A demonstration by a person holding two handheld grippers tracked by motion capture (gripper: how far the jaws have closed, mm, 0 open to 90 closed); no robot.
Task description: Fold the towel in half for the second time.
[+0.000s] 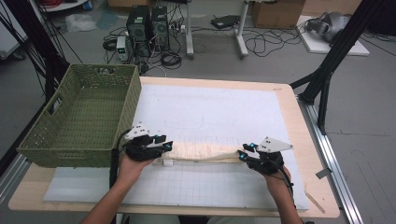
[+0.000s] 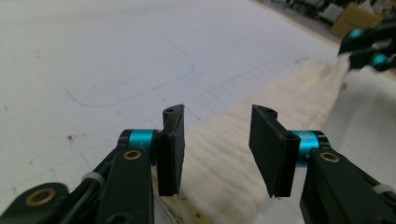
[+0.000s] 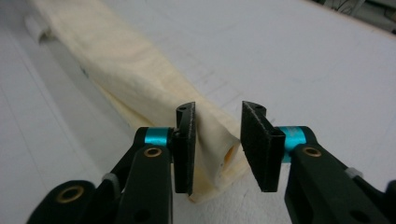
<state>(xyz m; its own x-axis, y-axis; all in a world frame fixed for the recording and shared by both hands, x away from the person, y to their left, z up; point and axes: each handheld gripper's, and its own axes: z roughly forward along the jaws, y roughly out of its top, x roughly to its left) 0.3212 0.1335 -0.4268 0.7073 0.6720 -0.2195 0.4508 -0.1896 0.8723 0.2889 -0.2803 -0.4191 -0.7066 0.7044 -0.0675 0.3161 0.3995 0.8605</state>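
Observation:
A long cream cloth, folded into a narrow strip, lies across the white mat between my two grippers. My left gripper sits at the strip's left end. In the left gripper view its jaws stand apart over the cloth, and the pads do not press on it. My right gripper is at the strip's right end. The right gripper view has the cloth's folded end lying loose between its separated jaws, close to the left pad.
A green woven basket stands on the table's left side, just left of my left gripper. The wooden table edge runs along the right. A small white tag lies by the cloth's left end.

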